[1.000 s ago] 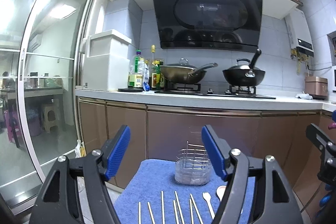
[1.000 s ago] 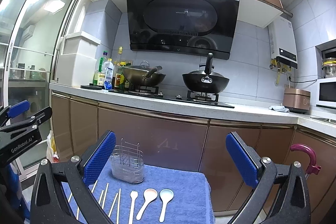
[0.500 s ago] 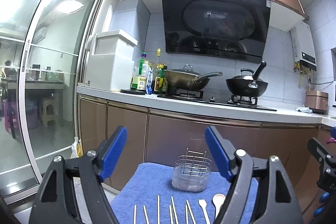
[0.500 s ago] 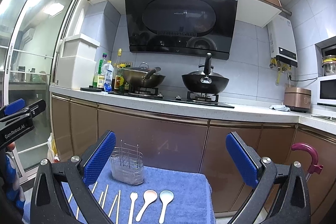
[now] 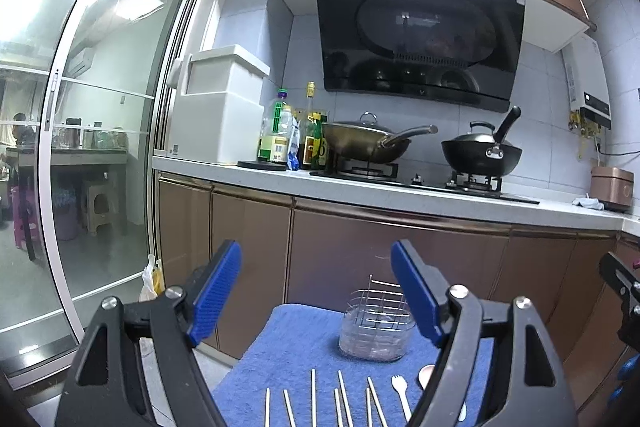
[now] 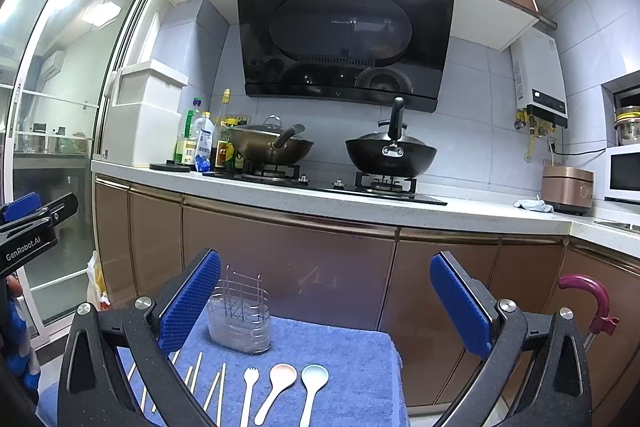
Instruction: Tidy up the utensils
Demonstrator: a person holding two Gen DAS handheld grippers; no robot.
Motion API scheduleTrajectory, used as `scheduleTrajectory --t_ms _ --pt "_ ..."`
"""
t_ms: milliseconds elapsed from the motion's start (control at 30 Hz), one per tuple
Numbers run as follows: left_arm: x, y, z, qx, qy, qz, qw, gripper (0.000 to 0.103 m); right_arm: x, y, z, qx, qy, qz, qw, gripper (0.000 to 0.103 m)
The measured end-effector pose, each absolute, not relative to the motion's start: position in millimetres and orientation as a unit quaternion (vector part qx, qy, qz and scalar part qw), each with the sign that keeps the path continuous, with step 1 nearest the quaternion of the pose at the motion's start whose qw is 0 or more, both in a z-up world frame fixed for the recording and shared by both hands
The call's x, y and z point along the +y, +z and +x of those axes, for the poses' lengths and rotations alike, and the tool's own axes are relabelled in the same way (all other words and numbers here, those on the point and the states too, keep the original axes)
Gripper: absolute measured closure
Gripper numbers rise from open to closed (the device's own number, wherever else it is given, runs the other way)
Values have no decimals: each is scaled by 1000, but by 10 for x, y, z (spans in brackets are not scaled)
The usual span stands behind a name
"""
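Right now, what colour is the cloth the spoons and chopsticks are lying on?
Blue. The towel has a fluffy, plain blue surface, and it shows best in the right wrist view.

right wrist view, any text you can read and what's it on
"GenRobot.AI": on the black body of the left gripper, at the picture's left edge.
Range hood: a small logo, too blurred to read.
Bottles by the stove: labels too small to read.
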State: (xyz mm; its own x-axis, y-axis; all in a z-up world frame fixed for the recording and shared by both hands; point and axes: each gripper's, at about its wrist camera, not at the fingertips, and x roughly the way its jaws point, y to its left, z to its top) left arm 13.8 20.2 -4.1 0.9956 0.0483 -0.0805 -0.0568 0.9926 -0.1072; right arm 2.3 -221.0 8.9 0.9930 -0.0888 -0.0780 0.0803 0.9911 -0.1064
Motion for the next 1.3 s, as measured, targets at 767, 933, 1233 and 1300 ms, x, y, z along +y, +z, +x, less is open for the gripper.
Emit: scheduleTrajectory --t_ms 767,933,1233,1300 --pt "325 -394 921 179 -17 -74 981 27 -2367 -177 726 133 -7 -35 991 1" --pt "332 -680 1244 250 -43 -79 964 27 -2469 -367 977 181 22 -24 983 11" --pt "141 -1472 1835 402 -110 -76 906 28 -2747 -912 1527 286 59 19 956 44" --pt "116 -1653 1963 436 -119 -79 889 32 -2817 -1090 1656 315 65 28 947 50"
